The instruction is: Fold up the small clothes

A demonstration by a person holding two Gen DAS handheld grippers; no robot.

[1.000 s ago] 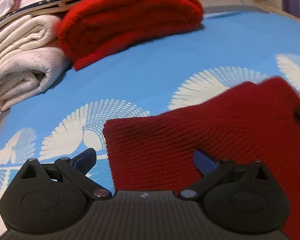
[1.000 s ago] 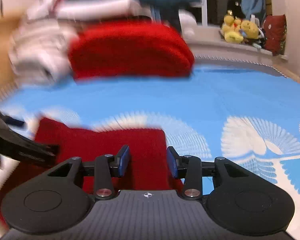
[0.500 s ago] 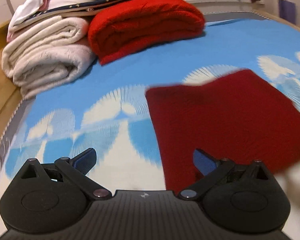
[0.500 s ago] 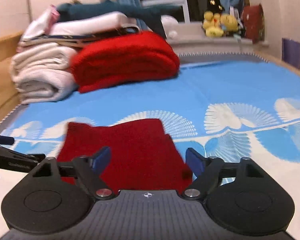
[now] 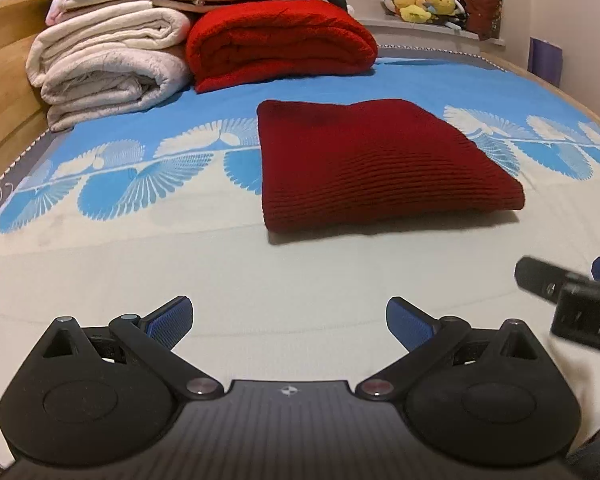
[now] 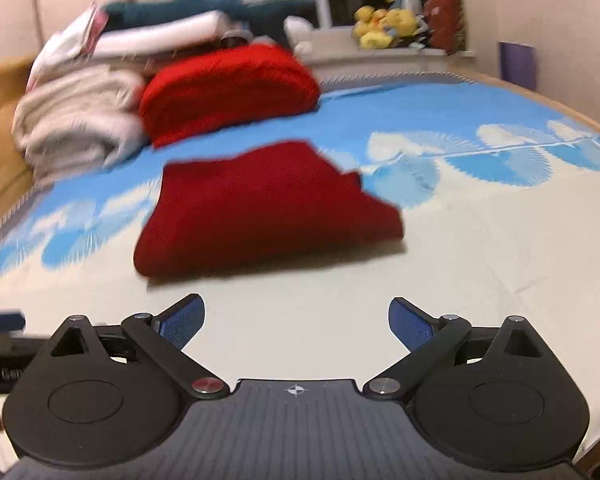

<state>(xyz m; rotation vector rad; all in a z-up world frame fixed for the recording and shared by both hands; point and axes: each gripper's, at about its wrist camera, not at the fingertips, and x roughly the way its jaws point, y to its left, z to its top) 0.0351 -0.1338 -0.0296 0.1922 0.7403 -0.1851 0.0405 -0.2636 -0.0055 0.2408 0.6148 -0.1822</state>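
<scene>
Sweater (image 5: 376,164) folded on bedspread (image 5: 260,280); both grippers' jaws apart, empty.

A second ago your left gripper (image 5: 288,322) sat right over the dark red knit garment (image 5: 376,164) with one finger on the cloth; now you have pulled it back so the garment lies folded well ahead of it on the bedspread (image 5: 300,280), with nothing between its spread fingers. Your right gripper (image 6: 296,322) had its jaws nearly together at the garment's near edge a second ago, then opened wide, and it too now sits clear of the garment (image 6: 260,208).
</scene>
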